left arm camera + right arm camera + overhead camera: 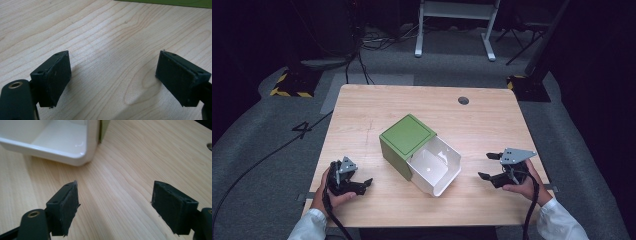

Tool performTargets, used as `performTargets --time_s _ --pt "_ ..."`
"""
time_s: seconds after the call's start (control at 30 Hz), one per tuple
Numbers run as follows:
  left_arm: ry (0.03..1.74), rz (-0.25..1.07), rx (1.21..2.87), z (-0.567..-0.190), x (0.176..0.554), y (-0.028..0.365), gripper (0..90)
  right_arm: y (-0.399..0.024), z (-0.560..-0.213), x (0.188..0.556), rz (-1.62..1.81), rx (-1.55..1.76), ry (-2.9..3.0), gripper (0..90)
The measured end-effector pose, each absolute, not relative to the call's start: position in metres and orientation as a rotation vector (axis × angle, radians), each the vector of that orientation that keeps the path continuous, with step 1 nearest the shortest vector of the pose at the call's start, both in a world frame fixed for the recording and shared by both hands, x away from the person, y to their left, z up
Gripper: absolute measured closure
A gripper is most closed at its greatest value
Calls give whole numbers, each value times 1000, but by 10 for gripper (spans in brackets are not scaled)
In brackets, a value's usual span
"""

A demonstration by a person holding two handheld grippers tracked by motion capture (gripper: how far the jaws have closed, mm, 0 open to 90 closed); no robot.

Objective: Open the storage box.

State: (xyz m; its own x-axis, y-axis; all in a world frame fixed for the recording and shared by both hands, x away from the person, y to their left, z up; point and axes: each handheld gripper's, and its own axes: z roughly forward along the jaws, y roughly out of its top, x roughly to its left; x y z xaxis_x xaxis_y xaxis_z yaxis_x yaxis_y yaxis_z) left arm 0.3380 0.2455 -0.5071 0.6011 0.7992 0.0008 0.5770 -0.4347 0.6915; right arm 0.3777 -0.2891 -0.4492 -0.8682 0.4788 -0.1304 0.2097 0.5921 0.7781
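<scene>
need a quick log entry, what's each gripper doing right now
Left gripper: open, holding nothing, over bare table.
Right gripper: open, holding nothing, near the white drawer.

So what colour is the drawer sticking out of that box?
White. The drawer shows best in the high view, pulled out of the green box.

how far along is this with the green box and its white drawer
The white drawer already stands pulled out of the green box, and what shows of its inside looks empty. Nothing is in hand: the left gripper and right gripper both rest open on the table, apart from the box. Whatever comes next with the drawer, probably pushing it shut, has not started.
</scene>
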Motion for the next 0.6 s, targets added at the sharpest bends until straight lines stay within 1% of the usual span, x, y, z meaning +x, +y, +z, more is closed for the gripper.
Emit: performTargets --time_s 0.4,0.6 --pt "1082 435 2168 -507 338 246 132 -330 -471 386 1059 721 2466 205" --pt "1081 434 2169 -507 338 246 132 -354 -490 383 1046 834 2449 210"
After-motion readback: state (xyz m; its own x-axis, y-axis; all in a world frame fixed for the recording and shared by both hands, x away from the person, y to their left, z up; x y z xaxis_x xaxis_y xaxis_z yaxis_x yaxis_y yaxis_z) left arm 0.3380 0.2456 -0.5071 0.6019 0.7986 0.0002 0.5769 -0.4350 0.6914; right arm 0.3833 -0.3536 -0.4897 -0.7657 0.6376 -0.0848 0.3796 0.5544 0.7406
